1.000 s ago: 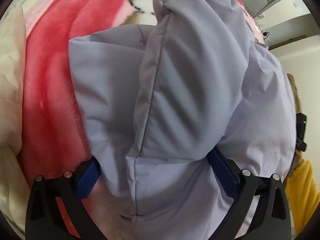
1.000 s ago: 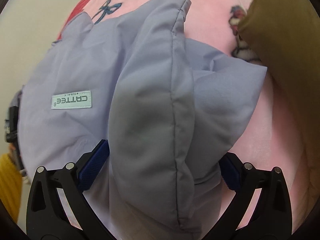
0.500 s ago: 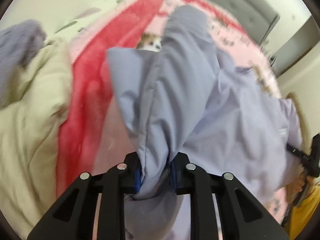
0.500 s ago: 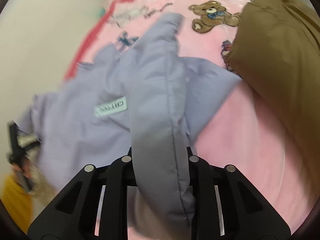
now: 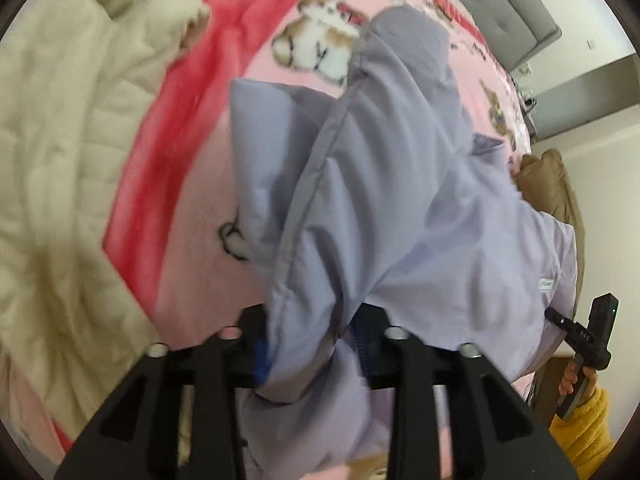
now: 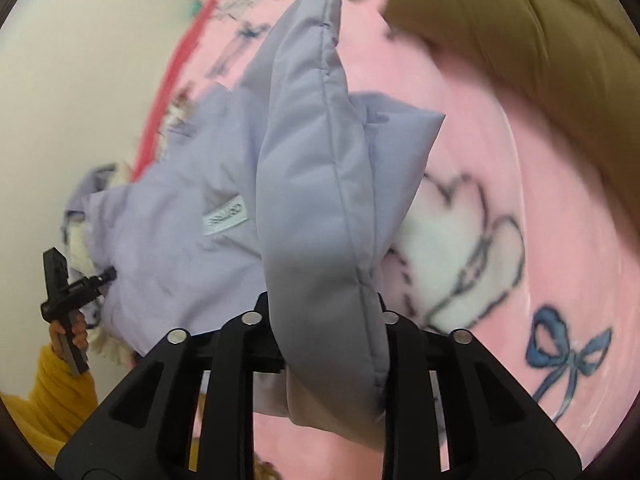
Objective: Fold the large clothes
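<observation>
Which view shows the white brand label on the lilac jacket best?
The right wrist view: the label sits large near the frame's middle on the lilac jacket, though its lettering is blurred. In the left wrist view the label is a tiny sliver at the right edge.

A second ago both sets of fingers stood wide on either side of the padded lilac quilted jacket (image 5: 420,200); now the left gripper (image 5: 310,344) is clamped on a bunched fold of it, and the right gripper (image 6: 328,320) is clamped on a thick padded edge. Both pairs of jaws snapped in tight and have just been easing apart a little, with fabric between them. The jacket has been lifted off the pink fleece blanket with cartoon prints (image 6: 500,200), uncovering a white heart and a blue bow. The cream quilted coat (image 5: 72,152) and brown padded garment (image 6: 520,40) now fill more of the views.
</observation>
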`<action>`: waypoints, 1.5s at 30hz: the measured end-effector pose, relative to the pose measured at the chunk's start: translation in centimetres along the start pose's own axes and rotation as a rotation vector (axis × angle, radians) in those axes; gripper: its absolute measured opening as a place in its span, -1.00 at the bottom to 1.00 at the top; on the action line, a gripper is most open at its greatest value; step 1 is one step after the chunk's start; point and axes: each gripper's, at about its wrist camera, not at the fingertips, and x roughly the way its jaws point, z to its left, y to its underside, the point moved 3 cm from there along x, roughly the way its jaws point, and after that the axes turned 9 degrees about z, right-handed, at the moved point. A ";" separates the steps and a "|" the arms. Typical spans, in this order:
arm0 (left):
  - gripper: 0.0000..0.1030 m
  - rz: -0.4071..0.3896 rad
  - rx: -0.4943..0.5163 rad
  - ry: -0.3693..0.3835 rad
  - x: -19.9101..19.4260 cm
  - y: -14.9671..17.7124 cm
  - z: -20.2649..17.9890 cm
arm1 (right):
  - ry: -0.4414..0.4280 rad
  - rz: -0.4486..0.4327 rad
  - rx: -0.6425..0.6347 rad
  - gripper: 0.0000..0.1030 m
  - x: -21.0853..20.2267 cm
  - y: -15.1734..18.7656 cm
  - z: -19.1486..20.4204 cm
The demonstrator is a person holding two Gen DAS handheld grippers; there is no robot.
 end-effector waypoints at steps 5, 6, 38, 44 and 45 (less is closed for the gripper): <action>0.78 0.105 0.104 0.038 3.0 -1.5 1.6 | 0.036 0.027 -0.035 0.65 2.5 -1.6 -2.1; 0.78 0.146 0.078 0.091 3.7 -1.7 2.1 | 0.019 0.048 -0.038 0.70 3.2 -1.9 -2.4; -0.61 -0.296 -0.009 -0.008 -7.1 5.8 -10.5 | 0.013 -0.194 -0.074 -0.56 -6.1 3.9 5.9; -0.61 -0.419 0.143 0.017 -11.9 7.3 -18.6 | -0.003 -0.313 -0.012 -0.56 -15.5 9.0 4.6; -0.61 -0.428 0.164 0.032 -12.6 7.3 -19.5 | -0.001 -0.339 0.008 -0.56 -17.2 9.7 4.1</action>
